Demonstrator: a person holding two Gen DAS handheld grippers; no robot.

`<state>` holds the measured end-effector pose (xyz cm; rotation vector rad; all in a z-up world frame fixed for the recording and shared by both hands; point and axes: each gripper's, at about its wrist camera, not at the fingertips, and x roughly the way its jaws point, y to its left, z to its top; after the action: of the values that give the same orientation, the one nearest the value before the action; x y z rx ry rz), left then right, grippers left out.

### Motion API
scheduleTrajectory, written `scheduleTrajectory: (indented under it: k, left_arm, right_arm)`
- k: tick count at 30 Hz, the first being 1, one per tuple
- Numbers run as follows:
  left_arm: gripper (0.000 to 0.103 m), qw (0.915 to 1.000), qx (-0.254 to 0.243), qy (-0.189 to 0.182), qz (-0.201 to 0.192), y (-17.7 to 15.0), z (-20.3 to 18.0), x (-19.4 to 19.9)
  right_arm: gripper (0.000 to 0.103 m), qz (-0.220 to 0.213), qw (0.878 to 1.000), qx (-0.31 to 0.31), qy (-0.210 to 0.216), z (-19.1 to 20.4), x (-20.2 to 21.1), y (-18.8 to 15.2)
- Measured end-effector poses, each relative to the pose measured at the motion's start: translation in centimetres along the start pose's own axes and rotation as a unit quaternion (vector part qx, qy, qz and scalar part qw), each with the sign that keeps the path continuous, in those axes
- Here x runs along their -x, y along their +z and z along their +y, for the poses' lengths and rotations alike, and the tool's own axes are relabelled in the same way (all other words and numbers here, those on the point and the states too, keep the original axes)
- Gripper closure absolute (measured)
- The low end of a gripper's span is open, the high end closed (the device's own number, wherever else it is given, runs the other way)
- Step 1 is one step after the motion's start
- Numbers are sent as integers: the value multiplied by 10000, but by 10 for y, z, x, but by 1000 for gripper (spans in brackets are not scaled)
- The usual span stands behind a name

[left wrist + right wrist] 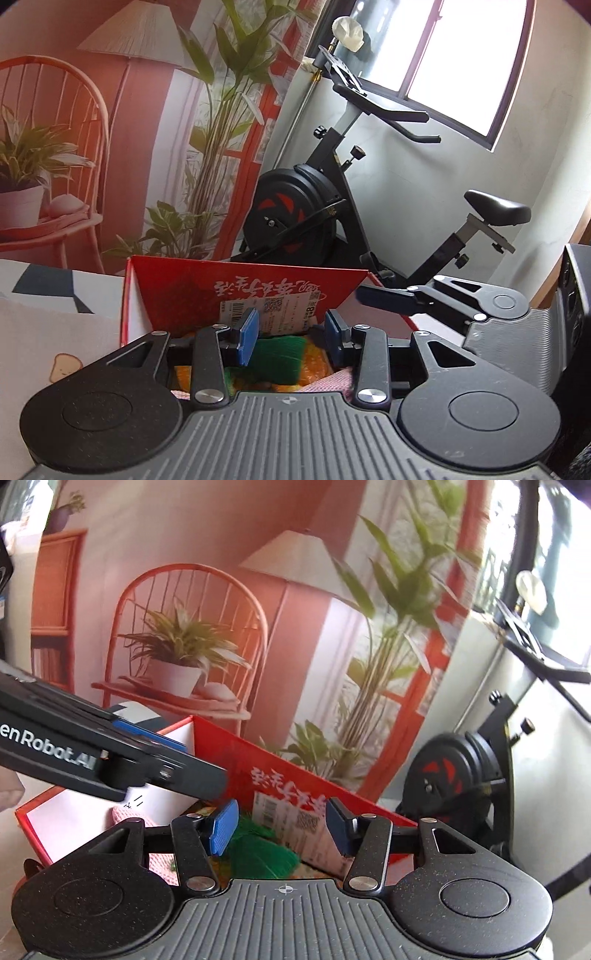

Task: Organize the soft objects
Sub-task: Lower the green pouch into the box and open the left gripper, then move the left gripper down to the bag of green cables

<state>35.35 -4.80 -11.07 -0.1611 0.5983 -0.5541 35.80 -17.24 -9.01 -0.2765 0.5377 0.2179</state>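
An open red cardboard box [177, 295] stands in front of me, its labelled flap tipped up at the back. Inside lie a green fibrous pad [280, 354], something orange [314, 369] under it and a pink knitted cloth [332, 384]. My left gripper [291, 332] hovers over the box, open, with nothing between its blue pads. My right gripper [280, 827] is open above the same box [92, 812], over the green pad [258, 853], with the pink cloth [129, 816] to its left. Fingers [147, 734] of the left gripper cross the right wrist view; a right finger [384, 295] shows in the left one.
A black exercise bike [314, 206] stands behind the box under a bright window [461, 55]. A printed backdrop [55, 147] with a chair, lamp and plants fills the left. The box rests on a pale patterned cloth [44, 332]. A dark object [576, 295] sits at the right edge.
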Motion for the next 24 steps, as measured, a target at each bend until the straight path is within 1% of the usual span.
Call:
scheduleTrajectory:
  k: [5, 11, 18, 24]
  left_arm:
    - [62, 9997, -172, 173, 35, -4, -4, 18]
    - [61, 9987, -398, 311, 48, -19, -15, 52]
    - [61, 9992, -309, 235, 86, -44, -28, 80]
    - [61, 9995, -156, 144, 215, -71, -39, 87]
  right_arm:
    - [55, -55, 9997, -250, 29, -12, 17, -13]
    - [54, -142, 9990, -426, 86, -9, 52, -32]
    - [54, -285, 9948, -968, 144, -14, 99, -55]
    - [54, -461, 9912, -1243, 54, -12, 135, -86]
